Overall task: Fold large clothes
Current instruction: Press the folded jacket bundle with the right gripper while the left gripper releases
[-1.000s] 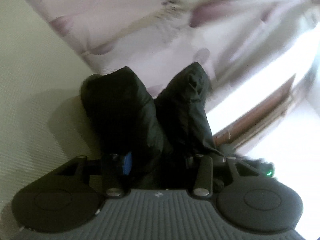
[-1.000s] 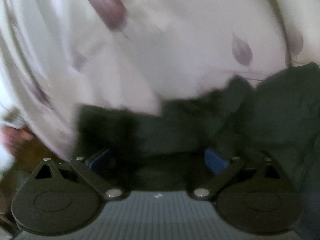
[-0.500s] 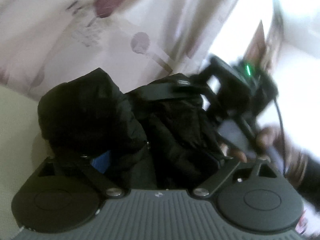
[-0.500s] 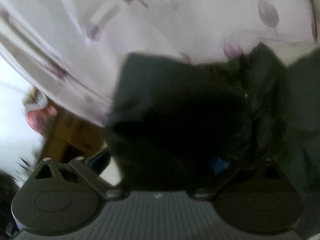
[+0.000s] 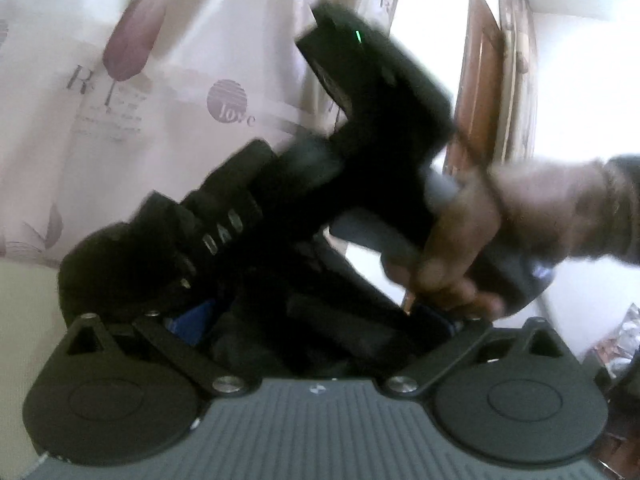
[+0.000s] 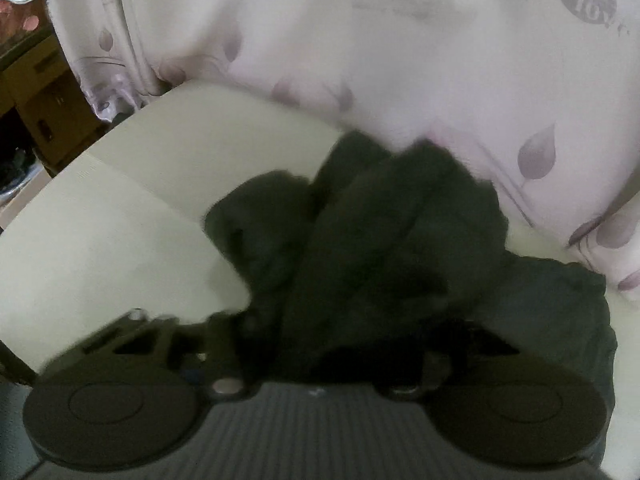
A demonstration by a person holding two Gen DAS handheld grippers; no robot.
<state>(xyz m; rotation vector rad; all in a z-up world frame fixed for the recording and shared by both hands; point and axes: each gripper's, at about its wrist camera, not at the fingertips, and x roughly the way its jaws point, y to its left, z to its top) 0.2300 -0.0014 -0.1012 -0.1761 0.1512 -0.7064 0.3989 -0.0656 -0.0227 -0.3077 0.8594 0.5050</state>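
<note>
Dark garment (image 6: 384, 240) lay bunched on the pale bed (image 6: 120, 220); right tongs (image 6: 320, 352), just closing, pinched it; left tongs (image 5: 316, 320), just opening, stood spread around it

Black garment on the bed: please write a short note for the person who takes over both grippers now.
Left gripper: jaws wide open, just been opening; the black garment bunches between them, not pinched.
Right gripper: jaws have just been closing on a bunch of the same garment; the blur hides whether the pads already press. The hand holds it.
Garment: a crumpled heap on the cream sheet, next to the flowered bedding.
Done: no neat fold visible.
Left: spread it flat, then fold.
</note>
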